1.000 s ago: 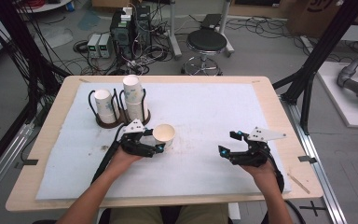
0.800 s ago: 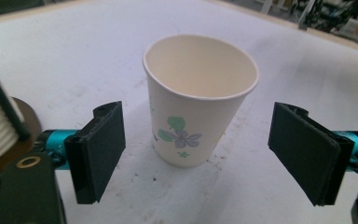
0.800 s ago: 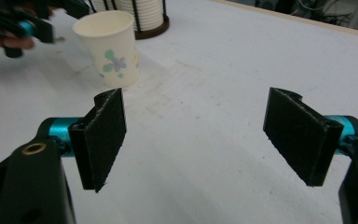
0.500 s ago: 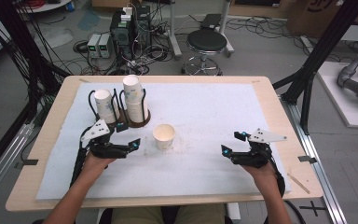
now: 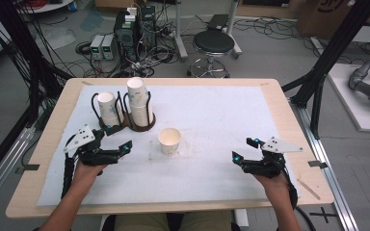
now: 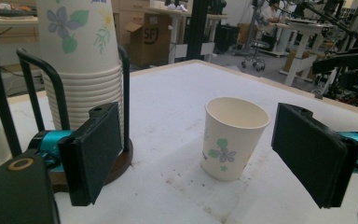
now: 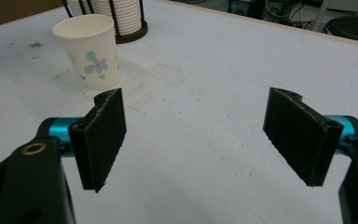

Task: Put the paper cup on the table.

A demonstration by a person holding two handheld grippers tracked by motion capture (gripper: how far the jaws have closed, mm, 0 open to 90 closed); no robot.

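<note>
**Paper cup stands alone on lab table, both grippers wide open**

Cables, power units and a round stool crowd the floor behind a wooden table (image 5: 279,103) covered with a white mat (image 5: 221,120) in a cluttered workshop. Near the mat's middle a single paper cup (image 5: 169,140) with a flower print stands upright, mouth up and empty. Behind it and toward the left edge, a dark wire cup holder (image 5: 142,122) carries a tall stack of cups (image 5: 138,101), with a second, shorter stack (image 5: 108,108) in the holder beside it.

A person's left gripper (image 5: 118,150) hovers just left of the lone cup, clear of it, its jaws having just been opening; in the left gripper view the two black pads stand far apart with the cup ahead of them, toward the right pad, touched by neither. The right gripper (image 5: 243,154) sits well apart on the right side of the mat, jaws likewise spread wide with nothing between them; in its own view the cup shows farther off at upper left, in front of the holder.
</note>
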